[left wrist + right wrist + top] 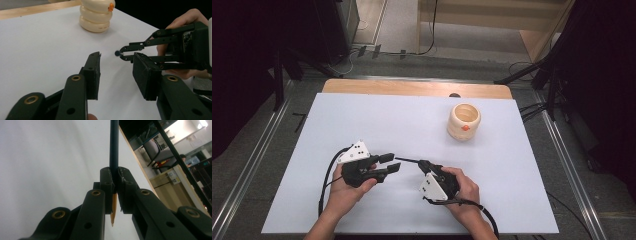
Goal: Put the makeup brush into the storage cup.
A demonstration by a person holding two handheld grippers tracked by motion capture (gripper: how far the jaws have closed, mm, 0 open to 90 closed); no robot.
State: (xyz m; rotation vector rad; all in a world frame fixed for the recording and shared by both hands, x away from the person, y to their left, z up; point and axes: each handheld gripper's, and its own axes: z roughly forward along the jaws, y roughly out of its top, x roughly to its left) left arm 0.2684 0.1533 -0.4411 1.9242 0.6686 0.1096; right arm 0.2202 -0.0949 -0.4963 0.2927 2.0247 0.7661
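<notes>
Low in the high view, a dark pencil (408,160) is pinched by the right gripper (424,165); the left gripper (391,163) is held spread beside it. Upper right, a cream holder (463,121) is seen on the white table (377,125).

Even overhead light brightens the white table (377,125), surroundings fall dark, and near jaws blur softly.
</notes>
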